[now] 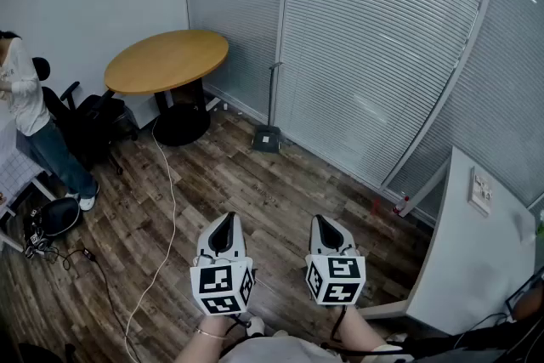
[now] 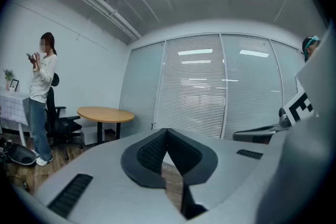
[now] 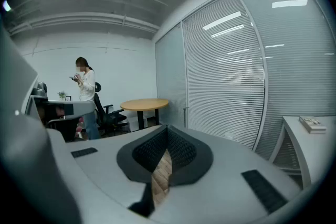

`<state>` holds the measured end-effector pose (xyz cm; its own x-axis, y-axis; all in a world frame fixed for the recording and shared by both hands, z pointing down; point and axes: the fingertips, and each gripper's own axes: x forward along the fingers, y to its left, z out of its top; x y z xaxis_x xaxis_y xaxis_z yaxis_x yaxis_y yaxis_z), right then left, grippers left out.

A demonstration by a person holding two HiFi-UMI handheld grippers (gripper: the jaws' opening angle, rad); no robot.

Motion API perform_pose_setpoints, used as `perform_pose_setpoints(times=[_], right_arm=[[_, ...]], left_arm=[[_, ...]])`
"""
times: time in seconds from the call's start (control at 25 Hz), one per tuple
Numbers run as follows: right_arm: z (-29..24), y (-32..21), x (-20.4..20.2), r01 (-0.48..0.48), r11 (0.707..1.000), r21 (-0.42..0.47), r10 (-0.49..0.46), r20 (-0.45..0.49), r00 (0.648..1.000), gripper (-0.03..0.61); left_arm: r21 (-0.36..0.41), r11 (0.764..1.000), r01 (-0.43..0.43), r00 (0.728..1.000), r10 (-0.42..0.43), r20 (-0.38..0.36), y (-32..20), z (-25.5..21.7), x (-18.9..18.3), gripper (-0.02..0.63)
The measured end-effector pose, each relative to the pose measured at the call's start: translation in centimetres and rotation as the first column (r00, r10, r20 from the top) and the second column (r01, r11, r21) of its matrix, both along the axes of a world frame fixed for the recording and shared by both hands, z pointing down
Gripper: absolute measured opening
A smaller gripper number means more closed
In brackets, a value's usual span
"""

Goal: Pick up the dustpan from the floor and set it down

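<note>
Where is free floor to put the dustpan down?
The floor is bare between the white cable and the white desk, before the dustpan. The round table top is bare too. The left is crowded: chair, person, black bag.

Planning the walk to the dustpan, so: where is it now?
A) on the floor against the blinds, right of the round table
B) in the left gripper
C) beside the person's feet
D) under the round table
A: the dustpan stands on the wood floor at the foot of the blinds, handle upright, just right of the round table.
</note>
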<state>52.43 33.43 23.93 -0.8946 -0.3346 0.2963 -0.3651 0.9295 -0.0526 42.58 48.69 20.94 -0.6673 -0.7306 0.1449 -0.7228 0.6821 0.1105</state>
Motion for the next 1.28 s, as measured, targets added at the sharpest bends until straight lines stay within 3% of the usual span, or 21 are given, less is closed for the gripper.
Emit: perform_pose_setpoints(times=[0.48,1.28], right_arm=[[0.3,-1.0,-1.5,-0.025,1.0,-0.006,0.025,0.02,0.999,0.032],[2.2,-4.1,-8.5,-0.081,0.995,-0.066,0.081,0.0,0.997,0.032]], left_arm=[[0.007,1.0,0.01,1.0,-0.01,-0.011,-0.3,0.6,-1.7,0.018],[-0.021,1.0,0.002,1.0,-0.003,-0.029,-1.7,2.9,-9.2,0.018]])
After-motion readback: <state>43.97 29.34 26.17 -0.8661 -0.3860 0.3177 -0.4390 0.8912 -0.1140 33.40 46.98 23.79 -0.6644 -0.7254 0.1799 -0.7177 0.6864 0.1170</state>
